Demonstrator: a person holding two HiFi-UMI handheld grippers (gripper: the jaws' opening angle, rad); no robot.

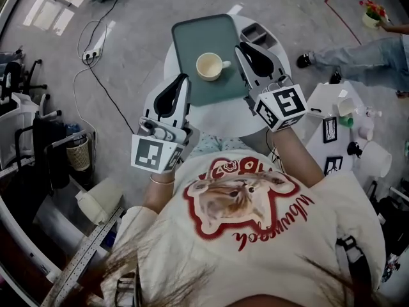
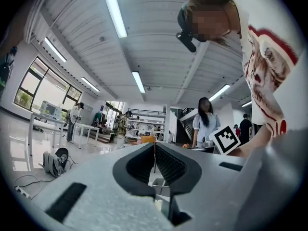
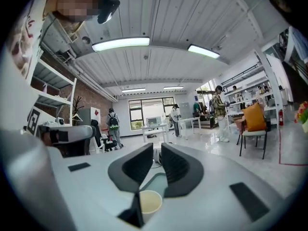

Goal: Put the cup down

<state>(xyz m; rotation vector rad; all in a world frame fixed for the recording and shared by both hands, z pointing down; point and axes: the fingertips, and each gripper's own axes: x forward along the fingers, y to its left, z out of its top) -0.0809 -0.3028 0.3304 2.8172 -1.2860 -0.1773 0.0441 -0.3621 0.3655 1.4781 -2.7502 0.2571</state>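
Note:
A cream cup (image 1: 209,66) stands upright on a green tray (image 1: 198,34) on the round white table (image 1: 223,117), its handle pointing right. My right gripper (image 1: 238,47) hovers just right of the cup, clear of it, its jaws a narrow gap apart with nothing between them. In the right gripper view the cup (image 3: 149,203) sits below the right gripper (image 3: 157,150), on the tray (image 3: 156,182). My left gripper (image 1: 185,77) is at the tray's near left corner, shut and empty. The left gripper (image 2: 154,146) points up into the room.
A grey box (image 1: 259,34) sits at the tray's far right on the table. A white side table (image 1: 345,120) with small items stands at the right. A person's legs (image 1: 358,53) stretch across the floor beyond it. Cables (image 1: 96,43) and chairs (image 1: 38,139) are at the left.

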